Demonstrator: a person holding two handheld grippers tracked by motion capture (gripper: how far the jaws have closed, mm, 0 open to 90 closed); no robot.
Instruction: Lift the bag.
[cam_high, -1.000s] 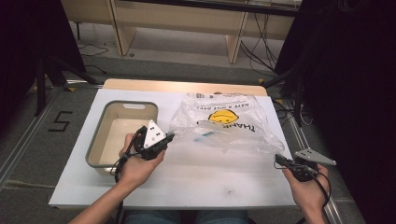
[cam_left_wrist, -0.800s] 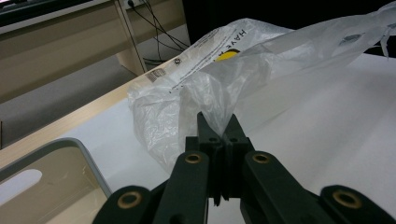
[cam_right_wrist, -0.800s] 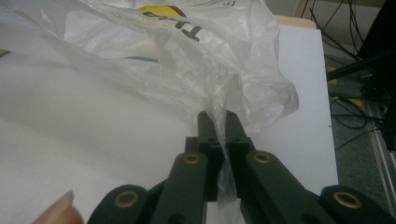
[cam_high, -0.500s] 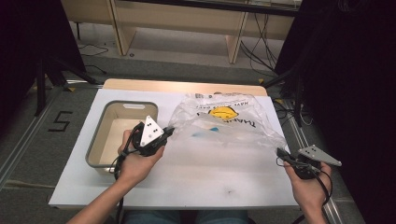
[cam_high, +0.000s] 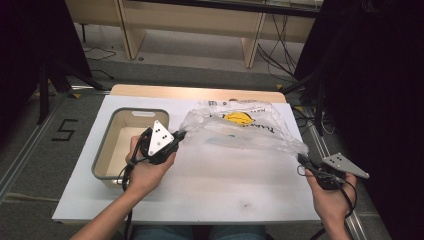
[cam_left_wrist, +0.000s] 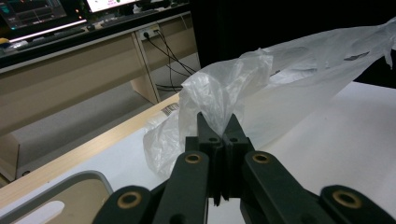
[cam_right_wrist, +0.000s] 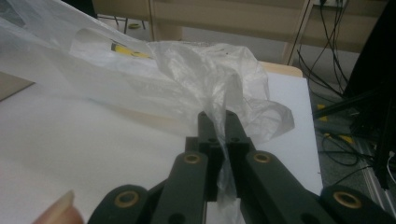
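Observation:
A thin clear plastic bag (cam_high: 240, 132) with a yellow smiley print is stretched above the white tabletop (cam_high: 210, 185) between my two grippers. My left gripper (cam_high: 179, 136) is shut on the bag's left edge, beside the tub. In the left gripper view the film (cam_left_wrist: 224, 88) bunches up out of the closed jaws of the left gripper (cam_left_wrist: 219, 127). My right gripper (cam_high: 301, 159) is shut on the bag's right corner near the table's right edge. The right gripper view has crumpled film (cam_right_wrist: 210, 79) pinched between the jaws of the right gripper (cam_right_wrist: 218, 122).
A grey-rimmed beige tub (cam_high: 107, 145) stands on the left part of the table, just behind my left hand. A wooden strip (cam_high: 195, 93) runs along the far edge. Cables (cam_high: 280, 55) and desk legs lie on the floor beyond.
The right gripper has pulled the bag's right corner outward toward the table's right edge, so the bag is drawn flatter and longer. The left hand has stayed by the tub.

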